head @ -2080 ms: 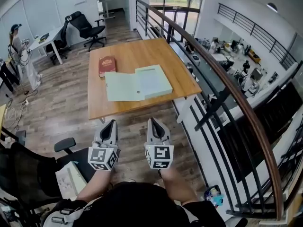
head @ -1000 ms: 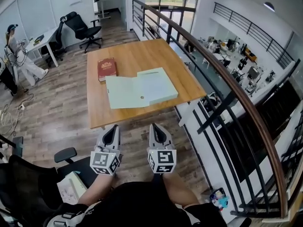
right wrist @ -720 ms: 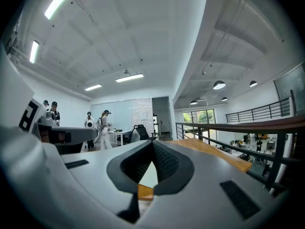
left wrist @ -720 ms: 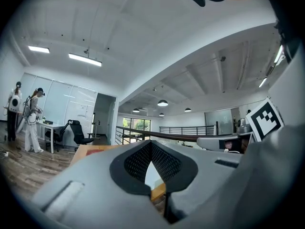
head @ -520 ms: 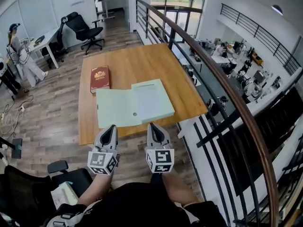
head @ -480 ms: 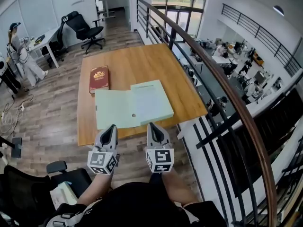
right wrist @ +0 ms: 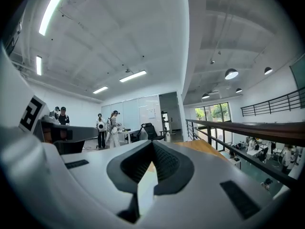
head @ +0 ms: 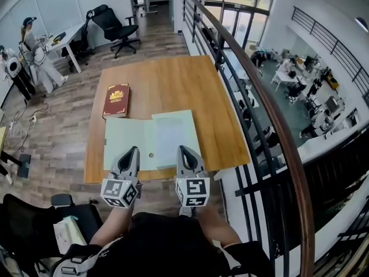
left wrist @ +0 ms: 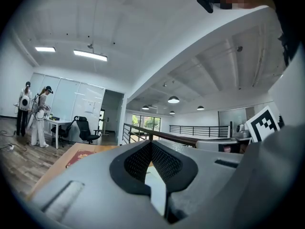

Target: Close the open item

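**Both grippers have come up to the table edge**

Since half a second ago, the wooden table (head: 173, 77) and the open pale-green folder (head: 151, 142) have drawn nearer in the head view. The left gripper (head: 131, 152) and right gripper (head: 183, 150) now overlap the folder's near edge there.

The folder lies flat on the near part of the table, its cover spread out to the left. A red book (head: 116, 100) lies beyond it toward the table's left side, apart from it.

Both grippers are held side by side and level. In each gripper view the jaw tips meet with nothing between them, on the left (left wrist: 151, 144) and on the right (right wrist: 152, 145).

A dark railing (head: 271, 114) runs along the table's right side.
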Demonstrator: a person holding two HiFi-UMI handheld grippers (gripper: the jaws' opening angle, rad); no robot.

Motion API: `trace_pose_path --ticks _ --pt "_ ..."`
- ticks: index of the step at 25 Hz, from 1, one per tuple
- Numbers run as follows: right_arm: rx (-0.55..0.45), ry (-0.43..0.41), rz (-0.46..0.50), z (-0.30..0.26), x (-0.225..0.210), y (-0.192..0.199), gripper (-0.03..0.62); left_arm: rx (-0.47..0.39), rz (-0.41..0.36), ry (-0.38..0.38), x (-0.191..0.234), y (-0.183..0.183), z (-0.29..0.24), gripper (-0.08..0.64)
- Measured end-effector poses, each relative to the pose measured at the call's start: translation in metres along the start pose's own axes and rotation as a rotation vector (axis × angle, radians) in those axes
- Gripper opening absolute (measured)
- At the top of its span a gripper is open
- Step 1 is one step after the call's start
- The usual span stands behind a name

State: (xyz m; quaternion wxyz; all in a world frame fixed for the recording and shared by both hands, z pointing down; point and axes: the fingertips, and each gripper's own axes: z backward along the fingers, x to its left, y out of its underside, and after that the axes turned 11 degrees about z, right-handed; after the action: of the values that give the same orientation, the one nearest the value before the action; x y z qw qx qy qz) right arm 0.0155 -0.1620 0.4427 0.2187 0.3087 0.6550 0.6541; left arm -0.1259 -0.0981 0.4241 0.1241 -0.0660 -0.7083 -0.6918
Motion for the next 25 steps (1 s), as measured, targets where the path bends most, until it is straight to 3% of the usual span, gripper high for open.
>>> trace_pose_path --ticks 9,15,20,25 --pt "-0.016 -0.069 0.025 -0.043 -0.015 -0.016 -0.002 0.005 0.001 -0.108 0.032 -0.01 -0.03 0.0" --pt "0.001 -0.117 0.023 -0.063 -0.008 -0.013 -0.002 0.006 0.055 -0.187 0.058 -0.005 -0.02 0.0" --pt "0.012 -0.168 0.03 -0.08 0.01 -0.01 -0.002 0.008 0.055 -0.225 0.082 -0.002 -0.006 0.002" --pt "0.037 -0.228 0.033 -0.093 0.029 0.002 -0.002 0.028 0.049 -0.327 0.113 0.014 0.018 0.1"
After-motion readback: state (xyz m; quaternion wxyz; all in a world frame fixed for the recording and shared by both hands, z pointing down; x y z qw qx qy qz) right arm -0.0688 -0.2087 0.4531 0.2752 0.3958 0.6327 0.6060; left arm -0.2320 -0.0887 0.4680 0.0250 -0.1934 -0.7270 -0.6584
